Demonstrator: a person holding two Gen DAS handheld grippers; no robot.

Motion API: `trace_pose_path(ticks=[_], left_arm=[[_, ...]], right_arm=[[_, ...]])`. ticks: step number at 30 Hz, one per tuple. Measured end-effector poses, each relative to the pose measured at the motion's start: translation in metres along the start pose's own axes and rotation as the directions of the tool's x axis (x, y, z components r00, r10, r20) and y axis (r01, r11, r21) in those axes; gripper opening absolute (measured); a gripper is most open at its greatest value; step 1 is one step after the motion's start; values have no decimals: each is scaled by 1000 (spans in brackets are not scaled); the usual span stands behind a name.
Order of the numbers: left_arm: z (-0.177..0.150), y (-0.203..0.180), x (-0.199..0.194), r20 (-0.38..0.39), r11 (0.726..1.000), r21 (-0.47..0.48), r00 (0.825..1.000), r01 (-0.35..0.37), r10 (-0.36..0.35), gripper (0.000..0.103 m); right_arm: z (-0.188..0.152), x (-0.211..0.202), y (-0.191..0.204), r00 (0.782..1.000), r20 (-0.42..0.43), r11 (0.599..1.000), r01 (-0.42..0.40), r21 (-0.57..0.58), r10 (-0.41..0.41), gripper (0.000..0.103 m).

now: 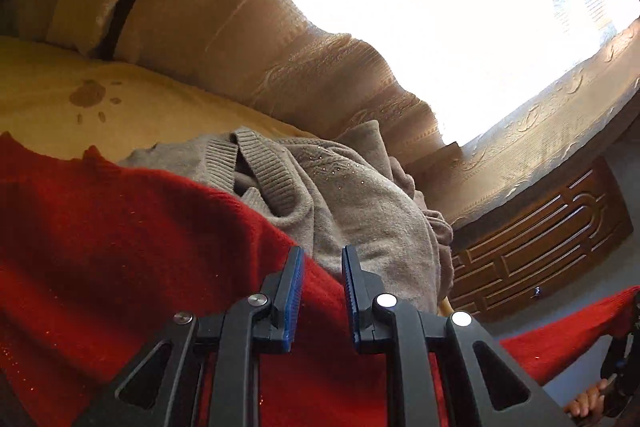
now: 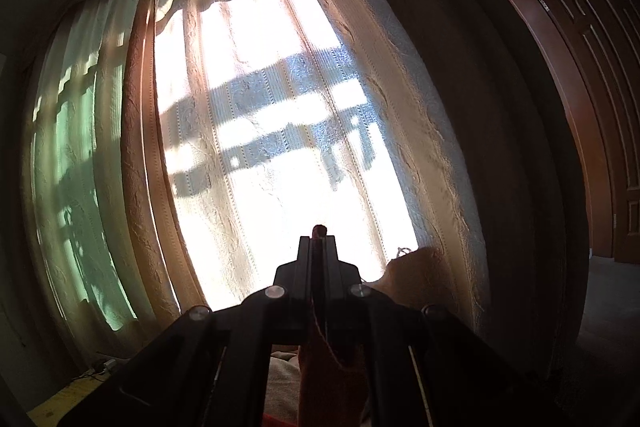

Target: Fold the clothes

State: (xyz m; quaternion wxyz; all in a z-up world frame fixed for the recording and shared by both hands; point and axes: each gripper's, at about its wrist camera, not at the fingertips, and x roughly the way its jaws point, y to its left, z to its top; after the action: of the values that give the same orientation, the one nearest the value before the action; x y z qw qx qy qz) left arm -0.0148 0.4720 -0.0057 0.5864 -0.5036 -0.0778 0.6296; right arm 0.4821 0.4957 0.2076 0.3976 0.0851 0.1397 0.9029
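Observation:
A red knit sweater (image 1: 120,247) fills the lower left of the left wrist view. My left gripper (image 1: 323,259) is shut on its upper edge, and red cloth shows in the narrow gap between the blue pads (image 1: 294,291). The sweater stretches away to the right, towards the other gripper (image 1: 624,339) and a hand (image 1: 588,403). In the right wrist view my right gripper (image 2: 319,239) is shut on the red sweater (image 2: 332,367); a small tip of cloth pokes out past the fingertips and the rest hangs below. A beige sweater (image 1: 340,195) lies crumpled beyond the red one.
Under the clothes lies a yellow blanket (image 1: 48,75) with a paw print. Patterned curtains (image 1: 320,67) hang behind it over a bright window (image 2: 280,107). A carved wooden door (image 1: 540,251) stands at the right, also in the right wrist view (image 2: 600,107).

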Motion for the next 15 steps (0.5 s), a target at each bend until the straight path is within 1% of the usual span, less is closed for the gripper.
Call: trace_pose_path(ticks=[4, 5, 7, 9, 11, 12, 14, 15], left_arm=[[-16, 20, -60, 31, 999, -32, 1000, 0, 1, 20], [-20, 25, -74, 44, 999, -39, 999, 5, -3, 20], [-31, 37, -102, 73, 999, -55, 997, 4, 0, 21], [-42, 50, -129, 109, 997, -75, 994, -9, 18, 21], [-52, 68, -158, 153, 993, -113, 987, -26, 43, 21], [-57, 78, -171, 175, 990, -135, 982, -40, 63, 21], [-67, 98, -193, 209, 981, -183, 972, -70, 108, 21], [-72, 109, -199, 213, 975, -209, 969, -80, 125, 21]], right_arm=[[-21, 44, 16, 994, -98, 998, -48, 35, 52, 5], [-27, 55, 29, 990, -118, 996, -79, 37, 83, 5], [-38, 78, 55, 977, -158, 989, -141, 40, 145, 5], [-52, 95, 97, 952, -199, 972, -233, 15, 231, 5], [-71, 111, 146, 907, -258, 939, -345, -3, 332, 5], [-81, 119, 171, 878, -290, 917, -399, -10, 379, 5], [-109, 133, 221, 803, -381, 863, -504, -25, 458, 5], [-125, 139, 244, 760, -432, 834, -550, -31, 485, 8]])
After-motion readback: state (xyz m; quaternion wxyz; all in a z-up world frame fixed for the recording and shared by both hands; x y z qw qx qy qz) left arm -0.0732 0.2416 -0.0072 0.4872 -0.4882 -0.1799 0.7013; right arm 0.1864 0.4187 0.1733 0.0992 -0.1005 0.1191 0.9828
